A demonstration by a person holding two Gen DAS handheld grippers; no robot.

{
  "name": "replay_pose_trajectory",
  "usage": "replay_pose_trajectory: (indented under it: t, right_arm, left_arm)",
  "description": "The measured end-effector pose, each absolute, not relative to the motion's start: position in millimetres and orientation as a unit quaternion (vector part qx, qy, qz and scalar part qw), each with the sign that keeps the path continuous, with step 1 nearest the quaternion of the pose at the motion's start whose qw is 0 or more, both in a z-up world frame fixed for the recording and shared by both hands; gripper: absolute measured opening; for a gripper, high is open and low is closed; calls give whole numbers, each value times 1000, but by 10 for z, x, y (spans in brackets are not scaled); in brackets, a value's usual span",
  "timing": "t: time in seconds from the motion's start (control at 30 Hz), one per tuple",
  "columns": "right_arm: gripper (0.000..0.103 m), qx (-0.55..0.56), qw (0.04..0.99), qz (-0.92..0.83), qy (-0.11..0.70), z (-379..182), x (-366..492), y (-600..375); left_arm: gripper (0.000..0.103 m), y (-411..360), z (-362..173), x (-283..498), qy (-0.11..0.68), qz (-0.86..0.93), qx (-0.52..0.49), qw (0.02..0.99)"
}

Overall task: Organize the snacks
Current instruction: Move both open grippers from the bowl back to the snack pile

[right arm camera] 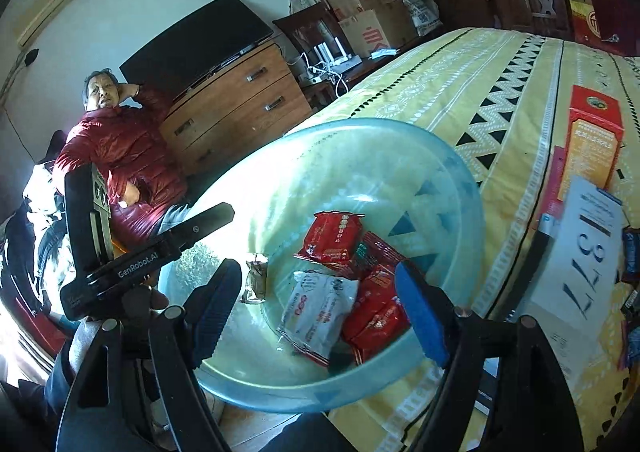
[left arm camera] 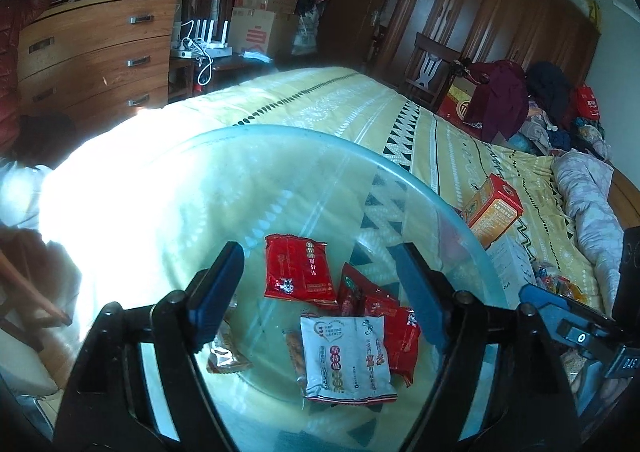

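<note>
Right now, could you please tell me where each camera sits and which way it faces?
Left wrist: on the left gripper, tilted down over the clear bowl of snack packets on the bed; its open fingers show, with the right gripper at the lower right.
Right wrist: on the right gripper, tilted down at the bowl from its other side; its open fingers show, with the left gripper at the left.
Shared: bowl, packets, bed, orange box, dresser.
</note>
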State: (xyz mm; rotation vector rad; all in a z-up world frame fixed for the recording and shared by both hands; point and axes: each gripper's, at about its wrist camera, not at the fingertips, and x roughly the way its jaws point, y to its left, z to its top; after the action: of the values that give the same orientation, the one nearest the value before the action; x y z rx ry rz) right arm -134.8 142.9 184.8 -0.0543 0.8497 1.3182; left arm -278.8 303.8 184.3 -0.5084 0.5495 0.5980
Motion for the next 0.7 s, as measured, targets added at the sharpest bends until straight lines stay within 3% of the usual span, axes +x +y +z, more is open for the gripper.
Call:
replay_pose_trajectory:
  t: [0.33, 0.6, 0.7]
  right_arm:
    - [82, 7, 779, 491, 389, 1701, -987, 45]
    - [81, 17, 805, 384, 451, 1013, -651, -1081]
    - [76, 24, 813, 365, 452, 995, -493, -1329]
  left_arm:
    - [79, 2615, 2133, -2659, 217, 258, -219, 916]
    - [79, 1649, 2319, -2137, 223, 116, -162, 954]
    - [79, 1259, 2286, -1905, 239, 59, -142, 959]
